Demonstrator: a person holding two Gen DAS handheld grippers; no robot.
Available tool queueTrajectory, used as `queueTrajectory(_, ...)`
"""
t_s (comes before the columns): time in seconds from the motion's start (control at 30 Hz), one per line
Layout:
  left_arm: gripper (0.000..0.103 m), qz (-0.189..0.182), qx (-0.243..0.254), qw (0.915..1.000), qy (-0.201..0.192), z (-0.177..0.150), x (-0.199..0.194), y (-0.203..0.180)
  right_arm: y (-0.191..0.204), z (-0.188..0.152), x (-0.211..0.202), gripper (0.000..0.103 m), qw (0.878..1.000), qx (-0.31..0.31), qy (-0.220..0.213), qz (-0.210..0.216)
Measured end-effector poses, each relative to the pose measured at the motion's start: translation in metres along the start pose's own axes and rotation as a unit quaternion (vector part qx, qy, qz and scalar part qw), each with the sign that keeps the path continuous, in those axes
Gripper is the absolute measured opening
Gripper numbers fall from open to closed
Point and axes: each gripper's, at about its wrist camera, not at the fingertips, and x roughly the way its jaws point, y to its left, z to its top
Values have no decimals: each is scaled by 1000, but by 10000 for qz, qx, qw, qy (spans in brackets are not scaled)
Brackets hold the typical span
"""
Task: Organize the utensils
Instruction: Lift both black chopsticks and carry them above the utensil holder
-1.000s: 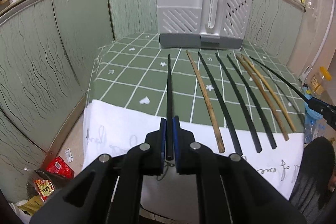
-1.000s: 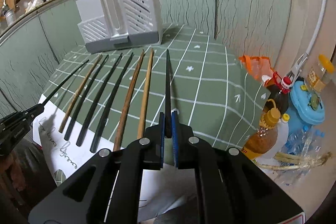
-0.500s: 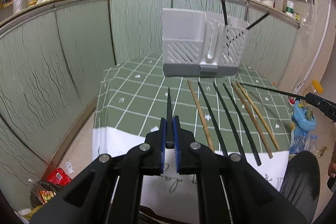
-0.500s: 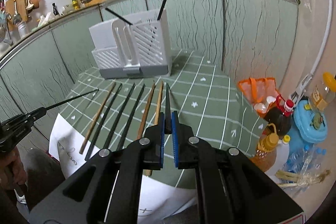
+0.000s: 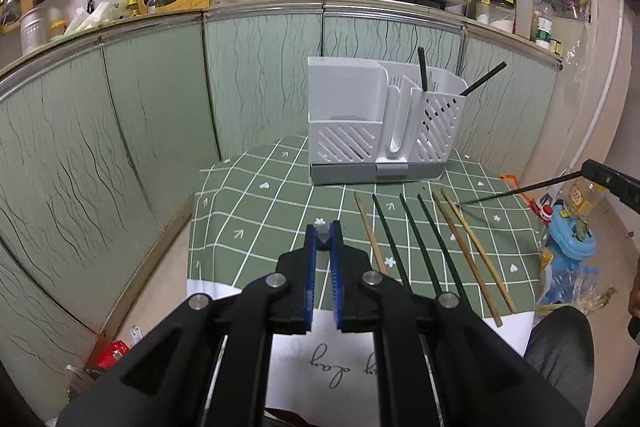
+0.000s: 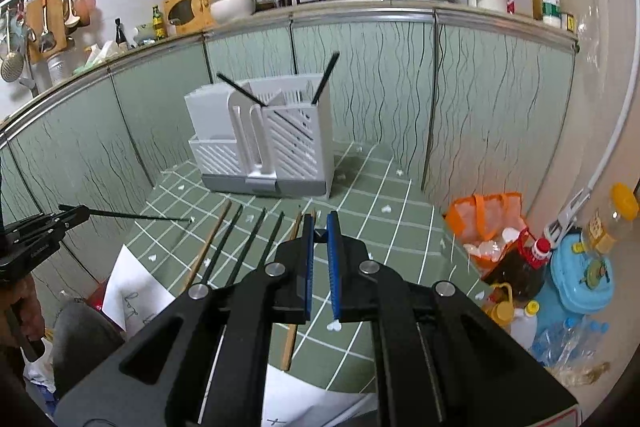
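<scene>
A white slotted utensil holder stands at the back of the green checked tablecloth, with two black chopsticks standing in its right compartment. Several wooden and black chopsticks lie in a row in front of it. My left gripper is shut on a black chopstick, seen end-on, lifted above the table. My right gripper is shut on another black chopstick, also end-on. The holder and the row show in the right wrist view, where the left gripper's chopstick points over the table.
Green cabinet panels wall the table at back and left. A white printed cloth hangs over the near edge. Bottles, an orange bag and a blue container crowd the floor at right. Red packets lie on the floor at left.
Both grippers have lifted and tilted up with their chopsticks, which now point away end-on. The holder and counter top have come further into view.
</scene>
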Motion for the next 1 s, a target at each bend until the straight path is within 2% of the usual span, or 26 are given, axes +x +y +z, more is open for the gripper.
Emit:
queueTrajectory(0.4, 8, -100, 154, 9995, -238, 30, -22, 0, -5, 20, -15, 6, 9997, 23, -241, 47)
queueTrajectory(1.0, 8, -358, 204, 9988, -253, 50, -25, 0, -12, 46, -29, 6, 9991, 58, -411, 110)
